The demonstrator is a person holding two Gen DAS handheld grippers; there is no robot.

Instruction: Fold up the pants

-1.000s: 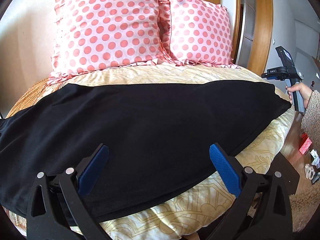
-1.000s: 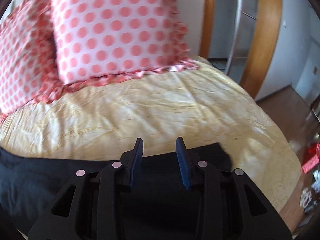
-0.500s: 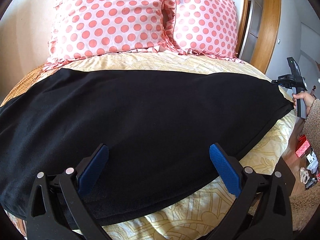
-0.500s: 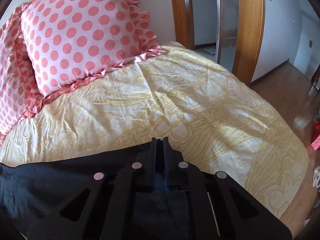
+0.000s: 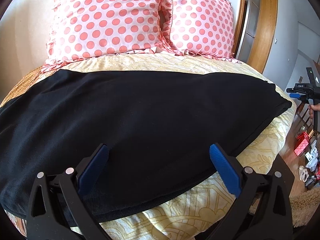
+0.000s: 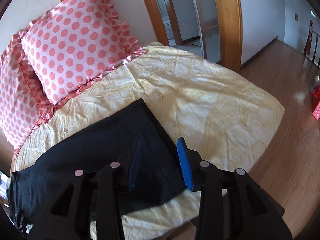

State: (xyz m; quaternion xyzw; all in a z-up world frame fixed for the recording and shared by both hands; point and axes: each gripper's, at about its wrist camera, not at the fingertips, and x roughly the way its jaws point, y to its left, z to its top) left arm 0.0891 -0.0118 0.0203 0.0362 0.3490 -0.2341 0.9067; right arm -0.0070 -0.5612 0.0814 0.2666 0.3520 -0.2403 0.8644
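We see black pants [image 5: 140, 120] spread flat across the bed [image 5: 200, 210]. Our left gripper [image 5: 159, 164] has its jaws wide apart above them. Our right gripper [image 6: 159, 162], jaws parted and seemingly empty, hovers at their end.

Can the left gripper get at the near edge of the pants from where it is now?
Probably yes: the left gripper is open above the black pants, whose near edge lies bare on the yellow bedspread.

Bare bedspread [image 6: 210, 104] lies right of the pants [image 6: 104, 152]; pillows [image 5: 112, 18] block the head end.
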